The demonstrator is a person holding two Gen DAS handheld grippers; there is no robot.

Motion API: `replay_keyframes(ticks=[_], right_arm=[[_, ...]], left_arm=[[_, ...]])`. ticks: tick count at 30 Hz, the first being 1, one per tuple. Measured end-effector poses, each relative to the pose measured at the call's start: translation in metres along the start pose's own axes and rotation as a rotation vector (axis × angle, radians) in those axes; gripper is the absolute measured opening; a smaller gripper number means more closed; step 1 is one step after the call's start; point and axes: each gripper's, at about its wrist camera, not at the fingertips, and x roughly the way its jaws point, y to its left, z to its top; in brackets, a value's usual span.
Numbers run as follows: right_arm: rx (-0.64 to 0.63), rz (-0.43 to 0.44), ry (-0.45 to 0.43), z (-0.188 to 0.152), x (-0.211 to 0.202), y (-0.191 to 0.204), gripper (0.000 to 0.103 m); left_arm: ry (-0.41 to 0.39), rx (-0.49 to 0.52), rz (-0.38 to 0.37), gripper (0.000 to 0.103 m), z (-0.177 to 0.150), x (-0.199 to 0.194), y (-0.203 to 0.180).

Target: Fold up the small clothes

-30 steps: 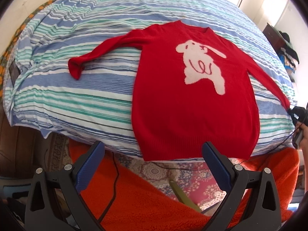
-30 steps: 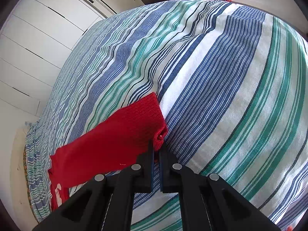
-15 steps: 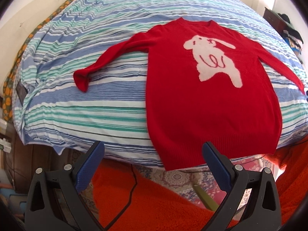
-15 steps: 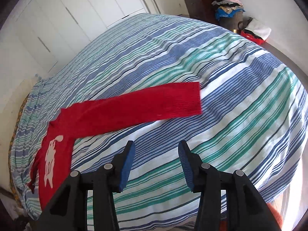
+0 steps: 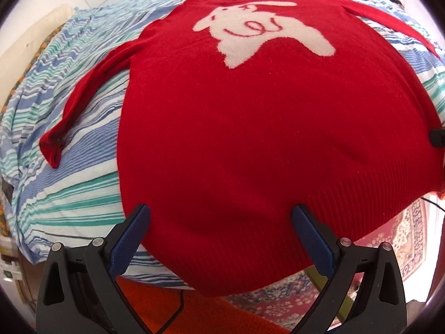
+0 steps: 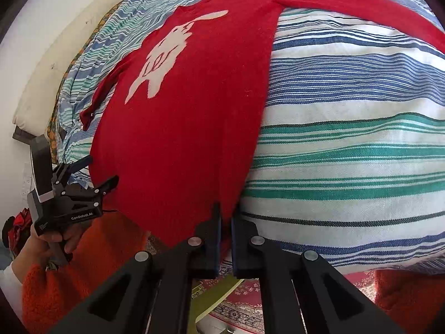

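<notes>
A small red sweater (image 5: 250, 128) with a white rabbit design lies flat, front up, on the striped bed cover (image 5: 69, 194), both sleeves spread out. My left gripper (image 5: 221, 232) is open, its jaws wide either side of the ribbed hem near the lower left corner. It also shows in the right wrist view (image 6: 91, 175), open at that corner. My right gripper (image 6: 226, 217) is shut on the sweater's lower right hem corner (image 6: 222, 194) at the bed's edge. Its tip shows at the right edge of the left wrist view (image 5: 438, 137).
The bed cover (image 6: 347, 153) hangs over the near edge of the bed. Below are a patterned rug (image 5: 403, 239) and the person's orange sleeve (image 6: 69, 278). A white wall (image 6: 55, 27) and a pale headboard edge stand at the far left.
My right gripper left the right sleeve cuff, moved to the hem's right corner and shut on it. My left gripper moved in close over the hem, still open.
</notes>
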Motion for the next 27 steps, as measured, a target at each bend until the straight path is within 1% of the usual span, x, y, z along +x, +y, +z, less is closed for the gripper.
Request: replay_keyframes(ticks=[2,4,7,10,12,13,14,15,16,17,18,20,23,25,27], right_arm=[[-0.031,-0.055,-0.026,-0.002,0.000,0.006,0.005],[-0.032,-0.092,-0.052,-0.003,0.000,0.011,0.005],[-0.015,-0.106,-0.075,-0.005,-0.008,0.008,0.005],[0.027,-0.113,-0.086,-0.005,-0.016,-0.001,0.005],[0.029,-0.154,-0.098,-0.006,-0.021,0.000,0.005],[0.023,-0.183,-0.112,-0.006,-0.026,0.001,0.007],[0.017,-0.209,-0.129,-0.007,-0.030,0.003,0.016],[0.018,-0.239,-0.150,-0.007,-0.035,0.003,0.029],[0.027,-0.252,-0.173,-0.008,-0.040,0.001,0.038],[0.044,-0.256,-0.202,-0.009,-0.045,-0.001,0.055],[0.064,-0.264,-0.235,-0.009,-0.051,-0.005,0.058],[0.111,-0.276,-0.293,-0.011,-0.062,-0.014,0.058],[0.169,-0.270,-0.365,-0.013,-0.077,-0.025,0.058],[0.163,-0.263,-0.402,-0.013,-0.084,-0.025,0.058],[0.121,-0.263,-0.440,-0.010,-0.090,-0.018,0.058]], left_arm=[[0.025,-0.029,-0.012,0.102,-0.003,0.003,0.001],[0.048,-0.055,-0.025,0.103,0.000,0.005,0.004],[0.072,-0.063,-0.034,0.103,0.004,0.006,0.005],[0.072,-0.067,-0.031,0.103,0.004,0.004,0.005],[0.077,-0.081,-0.027,0.103,0.003,0.004,0.005],[0.081,-0.086,-0.023,0.103,0.006,0.003,0.007],[0.083,-0.089,-0.018,0.103,0.008,0.002,0.006],[0.082,-0.090,-0.012,0.103,0.009,0.001,0.005],[0.077,-0.090,-0.001,0.103,0.010,-0.001,0.005],[0.067,-0.089,0.014,0.103,0.012,-0.003,0.005],[0.056,-0.087,0.032,0.103,0.016,-0.006,0.006],[0.035,-0.090,0.063,0.102,0.023,-0.010,0.010],[0.008,-0.135,0.087,0.102,0.031,-0.016,0.019],[0.005,-0.176,0.082,0.102,0.034,-0.018,0.025],[0.007,-0.208,0.077,0.102,0.035,-0.018,0.030]])
